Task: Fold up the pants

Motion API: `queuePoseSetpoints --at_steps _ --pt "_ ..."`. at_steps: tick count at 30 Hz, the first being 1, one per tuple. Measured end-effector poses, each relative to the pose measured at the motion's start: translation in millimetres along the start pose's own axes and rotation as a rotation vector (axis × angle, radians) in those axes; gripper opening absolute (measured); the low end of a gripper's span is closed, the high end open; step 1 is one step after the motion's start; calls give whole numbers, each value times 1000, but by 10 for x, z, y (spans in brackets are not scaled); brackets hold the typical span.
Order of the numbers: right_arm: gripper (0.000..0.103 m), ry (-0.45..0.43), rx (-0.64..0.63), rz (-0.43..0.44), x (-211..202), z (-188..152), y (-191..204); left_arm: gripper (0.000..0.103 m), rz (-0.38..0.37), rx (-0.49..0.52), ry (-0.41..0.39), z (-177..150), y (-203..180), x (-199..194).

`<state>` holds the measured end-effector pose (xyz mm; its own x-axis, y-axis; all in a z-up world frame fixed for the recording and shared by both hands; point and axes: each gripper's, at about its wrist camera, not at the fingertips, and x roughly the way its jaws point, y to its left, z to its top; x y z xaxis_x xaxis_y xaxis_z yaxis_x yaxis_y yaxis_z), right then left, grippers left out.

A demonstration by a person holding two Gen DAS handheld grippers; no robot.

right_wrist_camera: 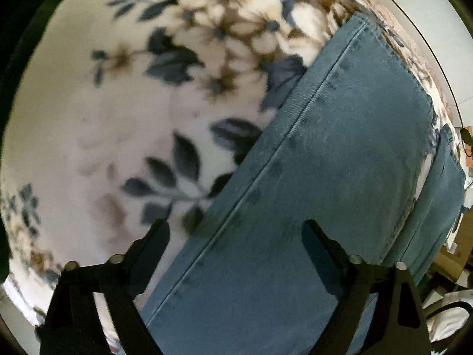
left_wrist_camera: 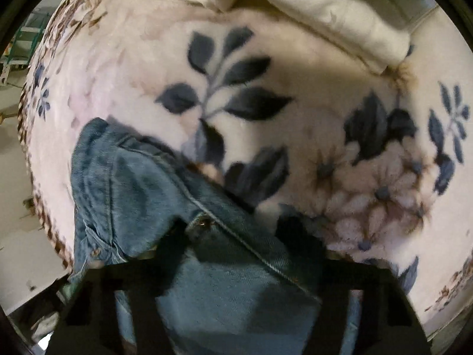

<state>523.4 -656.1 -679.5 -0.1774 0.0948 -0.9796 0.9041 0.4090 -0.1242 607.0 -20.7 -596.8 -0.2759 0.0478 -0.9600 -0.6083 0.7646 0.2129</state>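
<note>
Blue denim pants lie on a white floral blanket. In the left wrist view the waist end of the pants (left_wrist_camera: 142,195), with seams and rivets, runs down between my left gripper's (left_wrist_camera: 233,236) dark fingers (left_wrist_camera: 298,245), which stand apart with denim between them. In the right wrist view a pant leg (right_wrist_camera: 340,159) stretches up to the right, its hem at the top. My right gripper (right_wrist_camera: 236,236) is open, its fingers (right_wrist_camera: 319,248) spread wide just above the leg, its left finger over the blanket.
The floral fleece blanket (left_wrist_camera: 295,103) covers the surface. A cream folded cloth (left_wrist_camera: 340,14) lies along its far edge. The blanket's left edge (left_wrist_camera: 38,177) drops to a pale floor. Boxes and clutter (right_wrist_camera: 452,254) sit at the right.
</note>
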Motion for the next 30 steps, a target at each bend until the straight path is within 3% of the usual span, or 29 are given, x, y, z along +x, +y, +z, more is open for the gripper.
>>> queuePoseSetpoints --at_steps 1,4,6,13,18,21,24,26,30 --pt "76 7 -1 5 53 1 -4 43 -10 13 -10 -25 39 -28" --pt "46 -13 -25 20 60 -77 -56 32 -116 38 -70 -166 220 -209" --pt "12 -14 -44 68 17 -152 -122 24 -198 40 -94 -268 365 -286" --pt "8 -130 -161 127 -502 -681 -461 17 -421 63 -205 -888 1011 -840" --pt "8 -178 -188 237 -997 -1070 -1054 17 -541 66 -248 -1469 1771 -1046" --pt "8 -192 -202 273 -1215 -1110 -1684 17 -598 32 -257 -1949 2202 -1081" --pt "8 -182 -215 260 -1288 -1250 -2357 17 -605 -7 -216 -2405 2589 -763" --pt "8 -162 -227 228 -1128 -1392 -2730 17 -552 -22 -181 -2679 2774 -387" --pt "10 -78 -323 208 -547 -1538 -3098 18 -495 -29 -111 -2892 2856 397"
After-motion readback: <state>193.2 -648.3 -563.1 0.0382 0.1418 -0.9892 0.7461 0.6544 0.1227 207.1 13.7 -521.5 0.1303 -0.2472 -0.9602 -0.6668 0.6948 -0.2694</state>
